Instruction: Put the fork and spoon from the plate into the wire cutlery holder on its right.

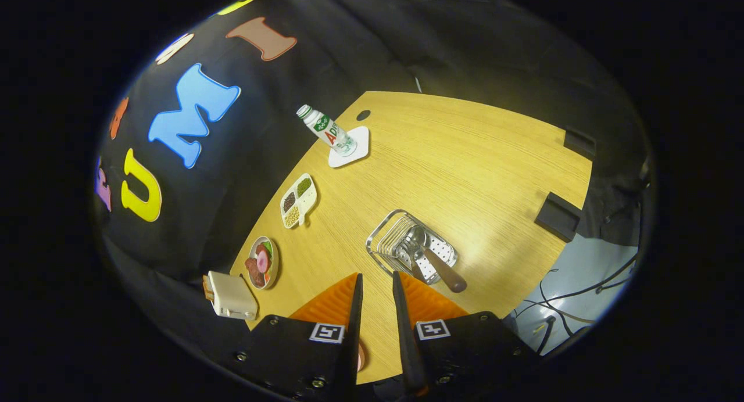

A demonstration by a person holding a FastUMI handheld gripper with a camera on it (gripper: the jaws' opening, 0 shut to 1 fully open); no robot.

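The wire cutlery holder (388, 234) lies on the wooden table (465, 158), just ahead of my fingertips and slightly to the right. A spoon (433, 259) with a brown handle rests in it, the handle sticking out over the near end. Fork tines (405, 254) show beside the spoon bowl inside the holder. My gripper (376, 276) hovers above the table, open by a narrow gap with nothing between the fingers. A pinkish rim (361, 356), possibly the plate, peeks out low between the fingers.
A bottle (325, 129) stands on a white coaster (356, 151) at the far side. A divided dish of beans (298, 200), a small plate of food (263, 262) and a toaster (231, 296) line the left edge. Black brackets (558, 216) sit on the right edge, with cables (581, 297) on the floor.
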